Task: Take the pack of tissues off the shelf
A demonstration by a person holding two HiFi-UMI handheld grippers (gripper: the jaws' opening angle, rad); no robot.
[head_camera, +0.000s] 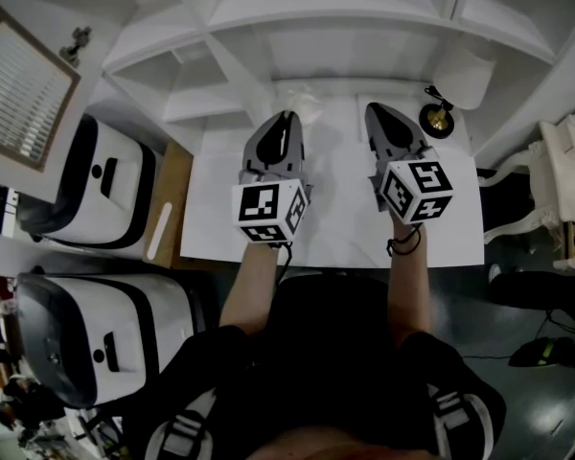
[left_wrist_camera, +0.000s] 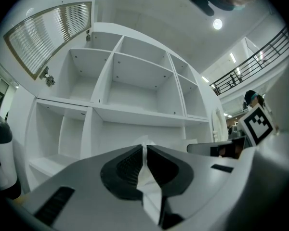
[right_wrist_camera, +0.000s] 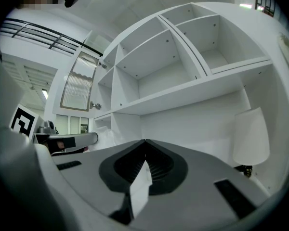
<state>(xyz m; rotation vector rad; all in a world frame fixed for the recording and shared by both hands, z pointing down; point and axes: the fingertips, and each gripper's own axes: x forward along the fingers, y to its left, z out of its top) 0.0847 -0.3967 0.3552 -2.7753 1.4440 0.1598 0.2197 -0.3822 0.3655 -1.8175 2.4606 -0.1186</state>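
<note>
My left gripper (head_camera: 289,115) hovers over the white table (head_camera: 335,233) in front of the white shelf unit (head_camera: 297,27). It is shut on the pack of tissues (head_camera: 305,102), a crumpled white wrapper that sticks out past the tips. In the left gripper view the wrapper (left_wrist_camera: 145,141) is pinched between the dark pads (left_wrist_camera: 130,167) of the left gripper (left_wrist_camera: 144,148). My right gripper (head_camera: 374,109) floats beside it, shut, with nothing held; its tips (right_wrist_camera: 145,141) meet. From the right gripper view the pack (right_wrist_camera: 105,136) shows at the left gripper's tip (right_wrist_camera: 89,137).
The shelf compartments (left_wrist_camera: 135,81) in view are bare. A white-shaded lamp (head_camera: 465,75) with a brass base stands at the table's back right. Two white-and-black machines (head_camera: 96,190) sit on the floor left. A white chair (head_camera: 565,161) stands at the right.
</note>
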